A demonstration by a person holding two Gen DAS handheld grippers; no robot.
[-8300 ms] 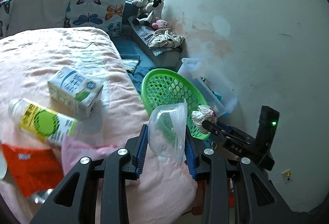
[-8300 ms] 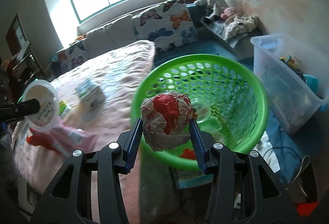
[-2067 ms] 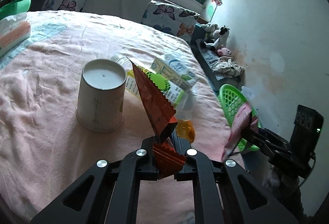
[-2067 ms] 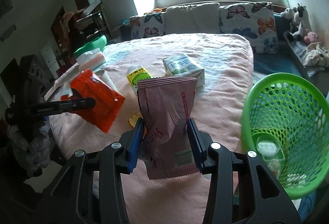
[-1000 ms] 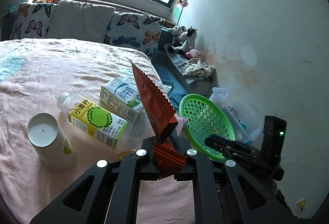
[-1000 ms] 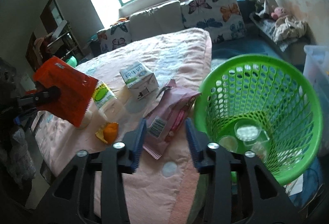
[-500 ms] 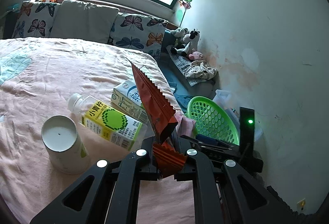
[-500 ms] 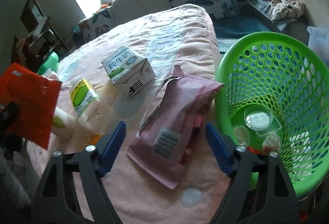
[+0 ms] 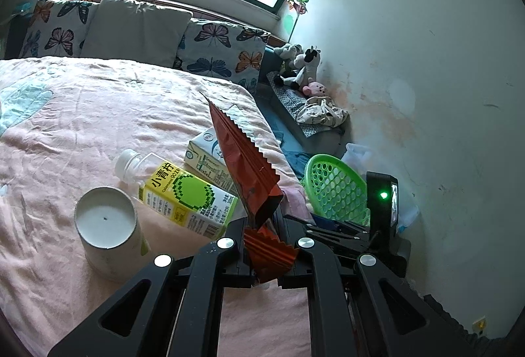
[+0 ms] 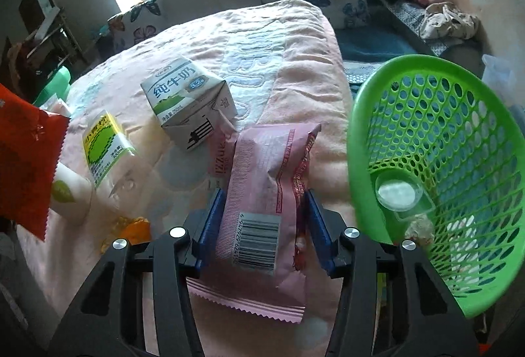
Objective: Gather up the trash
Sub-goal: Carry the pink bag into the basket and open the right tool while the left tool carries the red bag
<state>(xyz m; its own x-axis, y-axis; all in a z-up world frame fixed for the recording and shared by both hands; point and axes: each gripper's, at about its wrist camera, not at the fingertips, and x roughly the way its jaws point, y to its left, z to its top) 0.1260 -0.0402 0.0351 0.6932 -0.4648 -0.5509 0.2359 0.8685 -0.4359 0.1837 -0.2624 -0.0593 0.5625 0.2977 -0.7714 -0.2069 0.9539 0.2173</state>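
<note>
My left gripper point(image 9: 267, 227) is shut on a red snack bag point(image 9: 244, 167) and holds it upright above the bed; the bag also shows in the right wrist view point(image 10: 24, 160). My right gripper point(image 10: 262, 219) has its blue pads point(image 10: 210, 216) on both sides of a pink snack bag point(image 10: 265, 203) that lies on the pink bedcover point(image 10: 279, 45). A green mesh basket point(image 10: 436, 127) with a few pieces of trash stands at the bed's right edge; it also shows in the left wrist view point(image 9: 334, 186).
On the bed lie a milk carton point(image 10: 187, 101), a yellow-labelled bottle point(image 9: 177, 193), a white paper cup point(image 9: 108, 229) and an orange scrap point(image 10: 131, 226). Butterfly pillows point(image 9: 223, 45) are at the head. A clear bin point(image 9: 357, 153) and soft toys point(image 9: 302, 68) stand by the wall.
My right gripper had dropped the pink bag on the bed and opened wide; now its pads have closed in around the bag. My left gripper still holds the red bag, turned slightly left.
</note>
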